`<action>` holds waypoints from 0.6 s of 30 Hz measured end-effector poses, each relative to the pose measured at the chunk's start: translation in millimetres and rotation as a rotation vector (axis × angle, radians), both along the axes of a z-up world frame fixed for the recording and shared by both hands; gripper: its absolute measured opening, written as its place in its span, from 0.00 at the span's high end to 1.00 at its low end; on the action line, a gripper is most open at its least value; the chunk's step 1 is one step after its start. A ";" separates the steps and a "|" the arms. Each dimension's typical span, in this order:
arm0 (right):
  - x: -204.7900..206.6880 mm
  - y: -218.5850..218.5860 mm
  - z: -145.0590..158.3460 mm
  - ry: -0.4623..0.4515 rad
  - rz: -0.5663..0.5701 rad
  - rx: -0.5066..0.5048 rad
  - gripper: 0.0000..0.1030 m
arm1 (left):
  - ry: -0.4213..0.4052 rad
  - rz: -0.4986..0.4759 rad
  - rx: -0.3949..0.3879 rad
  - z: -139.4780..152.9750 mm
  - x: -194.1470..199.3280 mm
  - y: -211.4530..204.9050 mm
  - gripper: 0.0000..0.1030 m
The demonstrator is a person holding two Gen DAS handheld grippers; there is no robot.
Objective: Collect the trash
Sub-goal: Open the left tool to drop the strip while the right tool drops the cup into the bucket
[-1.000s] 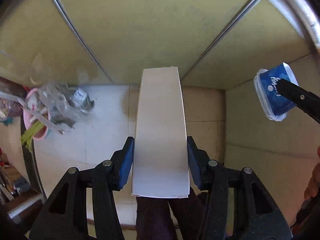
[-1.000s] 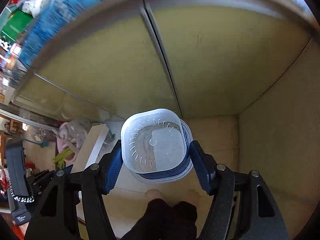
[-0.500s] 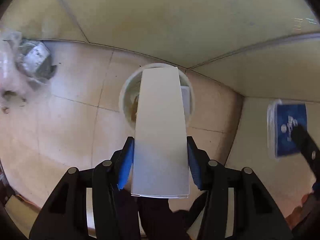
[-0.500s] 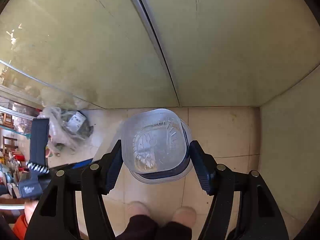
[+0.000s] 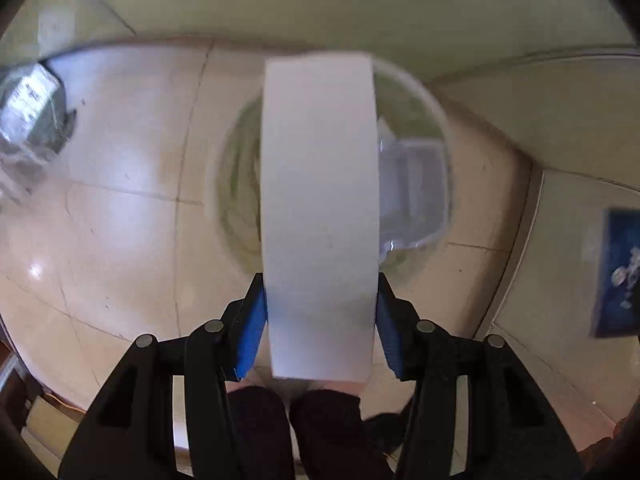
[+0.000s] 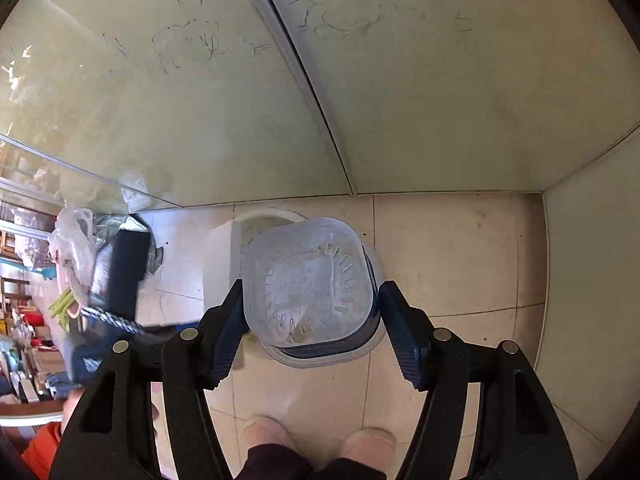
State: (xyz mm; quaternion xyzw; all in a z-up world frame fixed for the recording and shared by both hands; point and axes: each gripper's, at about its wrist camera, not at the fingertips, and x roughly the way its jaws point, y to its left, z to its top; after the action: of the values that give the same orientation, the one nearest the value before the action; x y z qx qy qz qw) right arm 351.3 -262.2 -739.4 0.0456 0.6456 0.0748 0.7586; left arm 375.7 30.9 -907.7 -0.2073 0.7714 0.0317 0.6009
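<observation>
A white box (image 5: 320, 216) is clamped between the blue pads of the left tongs (image 5: 320, 332) and held above a round bin (image 5: 416, 92) on the tiled floor (image 5: 120, 152). A clear plastic container (image 6: 306, 284) is gripped by the right tongs (image 6: 310, 332) near the same bin (image 6: 266, 218).

Both wrist views downward, shared bin (image 5: 436, 104)

left gripper (image 5: 320, 332) clamped, right gripper (image 6: 310, 328) clamped
</observation>
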 end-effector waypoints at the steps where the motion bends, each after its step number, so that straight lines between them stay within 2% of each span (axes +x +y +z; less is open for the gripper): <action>1: 0.3 2.5 -0.2 -0.003 0.003 0.003 0.40 | -0.004 0.009 -0.007 -2.9 -2.9 0.9 0.52; 5: 2.5 6.3 -12.6 -0.016 0.020 0.012 0.40 | -0.061 0.006 -0.013 -1.7 -10.0 3.4 0.52; 8: 6.3 4.8 -24.1 -0.018 0.034 0.014 0.40 | -0.098 -0.030 -0.007 1.3 -17.9 5.6 0.46; 11: 8.5 9.4 -36.8 -0.019 0.038 0.022 0.40 | -0.123 -0.040 -0.007 2.0 -24.6 14.8 0.46; 15: 8.9 14.3 -58.3 0.000 0.038 0.043 0.40 | -0.184 -0.053 0.008 6.7 -33.0 18.9 0.45; 18: 9.4 23.6 -78.4 0.019 0.052 0.040 0.40 | -0.192 -0.050 0.013 4.4 -38.8 24.9 0.45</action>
State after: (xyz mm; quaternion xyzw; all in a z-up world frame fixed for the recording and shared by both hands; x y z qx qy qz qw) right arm 360.8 -238.7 -817.8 0.0449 0.6522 0.1068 0.7491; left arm 336.9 55.8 -903.3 -0.1861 0.7148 0.0017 0.6741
